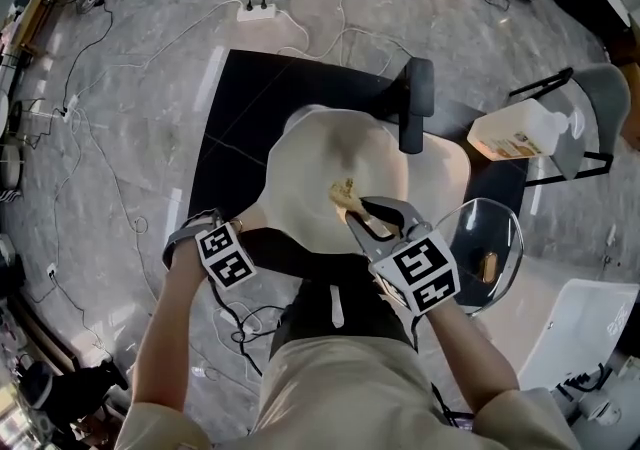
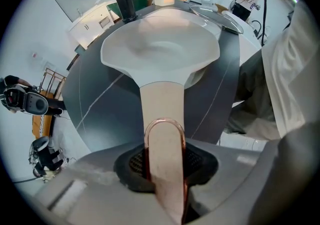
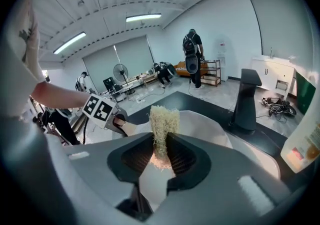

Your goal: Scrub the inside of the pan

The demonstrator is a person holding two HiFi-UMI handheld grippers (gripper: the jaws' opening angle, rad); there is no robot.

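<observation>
The left gripper (image 2: 165,164) had its jaws clamped on the handle (image 2: 161,106) of the pan (image 2: 160,44) sitting mid-worktop (image 1: 250,108), while the right gripper (image 3: 161,154) had its jaws pinching a fibrous scrubber (image 3: 164,121) thinly, so hard scrubbing might have pulled it loose.

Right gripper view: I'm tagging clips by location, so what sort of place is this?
Probably a lab or workshop with a mock kitchen counter: a black standing fan under long ceiling strip lights, a white power strip on the grey floor, and a black faucet on that counter.
</observation>
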